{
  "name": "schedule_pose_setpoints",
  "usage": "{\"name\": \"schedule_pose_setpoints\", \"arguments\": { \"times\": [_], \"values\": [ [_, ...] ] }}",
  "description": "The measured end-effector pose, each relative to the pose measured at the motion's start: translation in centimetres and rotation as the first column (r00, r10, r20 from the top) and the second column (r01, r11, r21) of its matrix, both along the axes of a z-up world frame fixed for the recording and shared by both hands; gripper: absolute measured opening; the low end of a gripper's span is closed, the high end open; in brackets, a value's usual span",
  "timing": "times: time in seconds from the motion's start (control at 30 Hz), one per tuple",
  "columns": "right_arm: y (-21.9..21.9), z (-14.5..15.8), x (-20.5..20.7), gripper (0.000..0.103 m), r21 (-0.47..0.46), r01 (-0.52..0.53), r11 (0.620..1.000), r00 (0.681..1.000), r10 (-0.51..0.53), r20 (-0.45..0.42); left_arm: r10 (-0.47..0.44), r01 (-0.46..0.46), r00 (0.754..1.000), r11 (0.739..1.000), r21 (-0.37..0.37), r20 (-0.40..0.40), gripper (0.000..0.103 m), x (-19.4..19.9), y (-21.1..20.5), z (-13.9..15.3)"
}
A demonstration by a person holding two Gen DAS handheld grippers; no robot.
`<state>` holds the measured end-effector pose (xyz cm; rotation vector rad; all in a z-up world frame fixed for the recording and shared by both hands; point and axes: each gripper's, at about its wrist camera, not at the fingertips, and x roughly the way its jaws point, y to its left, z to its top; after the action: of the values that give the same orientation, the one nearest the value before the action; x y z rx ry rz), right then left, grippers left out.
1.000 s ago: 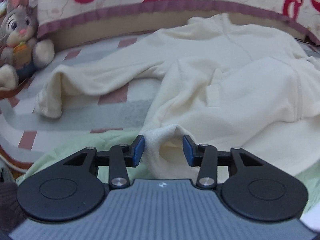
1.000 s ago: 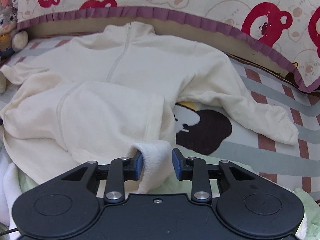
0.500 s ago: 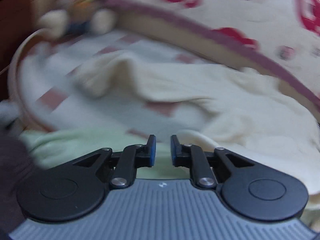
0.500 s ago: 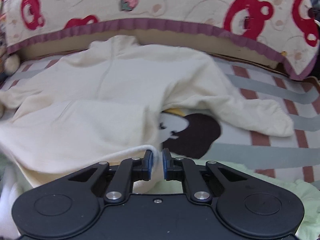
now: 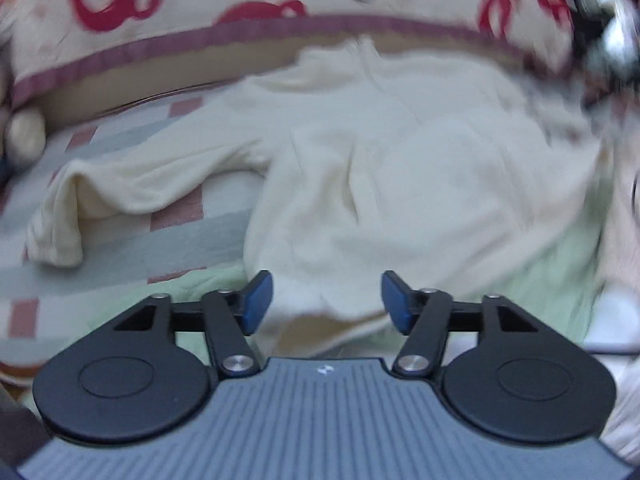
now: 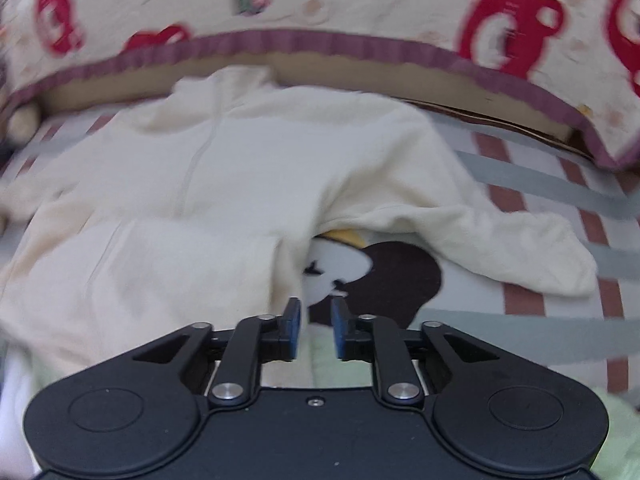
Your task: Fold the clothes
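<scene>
Left gripper (image 5: 326, 300): jaws stand wide apart and have just been opening. The near hem of the jacket (image 5: 400, 184) lies between the blue pads (image 5: 256, 300), but neither pad presses on it; the cloth sits loose in the gap. Nothing is held.

Right gripper (image 6: 316, 328): jaws stand a narrow gap apart and have just been opening. No cloth is between them. The jacket's near right edge lies just left of the left pad; whether it touches the pad cannot be told. Through the gap shows green cloth (image 6: 324, 360) at the near edge of the bed.

Jacket (image 6: 224, 184): cream, fleecy, lying front up in the middle of the sheet (image 6: 560, 184), collar toward the far side and its centre seam running near to far. Its lower part is doubled up over the body, making a raised fold across the near half. The left sleeve (image 5: 120, 184) stretches out to the left, its cuff drooping onto the sheet. The right sleeve (image 6: 500, 248) stretches out to the right and lies flat.

Sheet: striped grey and brick red, with a printed cartoon figure (image 6: 360, 276) partly under the jacket's right side.

Far side: a quilt (image 6: 320, 8) with red bear prints and a purple border runs across the bed. Both views are blurred by motion.
</scene>
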<state>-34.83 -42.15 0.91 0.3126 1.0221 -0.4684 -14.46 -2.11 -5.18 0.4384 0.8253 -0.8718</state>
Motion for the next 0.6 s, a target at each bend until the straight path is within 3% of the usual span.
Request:
{"name": "schedule_pose_setpoints", "arguments": {
  "times": [0.03, 0.1, 0.17, 0.23, 0.3, 0.47, 0.57, 0.6],
  "values": [
    [0.5, -0.1, 0.3, 0.045, 0.001, -0.066, 0.998, 0.998, 0.066, -0.023, -0.021, 0.02, 1.0, 0.999, 0.038, 0.015, 0.064, 0.0, -0.6, -0.3],
    [1.8, -0.4, 1.0, 0.054, -0.005, -0.203, 0.979, 0.976, 0.202, -0.082, -0.064, 0.059, 0.997, 0.992, 0.113, 0.043, 0.064, -0.1, -1.7, -0.8],
    [3.3, -0.7, 1.5, 0.055, -0.018, -0.331, 0.943, 0.934, 0.325, -0.148, -0.109, 0.095, 0.992, 0.977, 0.189, 0.067, 0.064, -0.2, -2.8, -1.4],
    [3.8, -1.1, 1.8, 0.06, -0.026, -0.385, 0.922, 0.905, 0.372, -0.207, -0.121, 0.099, 0.989, 0.972, 0.214, 0.089, 0.055, 0.3, -3.5, -1.6],
    [3.5, -2.0, 2.2, 0.06, -0.017, -0.388, 0.921, 0.892, 0.371, -0.258, -0.088, 0.071, 0.993, 0.978, 0.195, 0.082, 0.004, 1.4, -3.7, -1.5],
    [2.1, -4.7, 3.1, 0.061, 0.082, -0.331, 0.94, 0.876, 0.339, -0.343, 0.113, -0.119, 0.987, 0.992, 0.042, 0.11, 0.002, 4.7, -2.4, 0.6],
    [3.5, -5.3, 3.7, 0.06, 0.083, -0.375, 0.923, 0.842, 0.377, -0.385, 0.217, -0.215, 0.975, 0.975, -0.045, 0.049, 0.002, 6.0, -0.4, 1.1],
    [4.0, -5.3, 3.8, 0.053, 0.078, -0.399, 0.914, 0.834, 0.397, -0.383, 0.233, -0.231, 0.972, 0.971, -0.069, 0.023, 0.003, 6.2, 0.1, 1.2]
  ]
}}
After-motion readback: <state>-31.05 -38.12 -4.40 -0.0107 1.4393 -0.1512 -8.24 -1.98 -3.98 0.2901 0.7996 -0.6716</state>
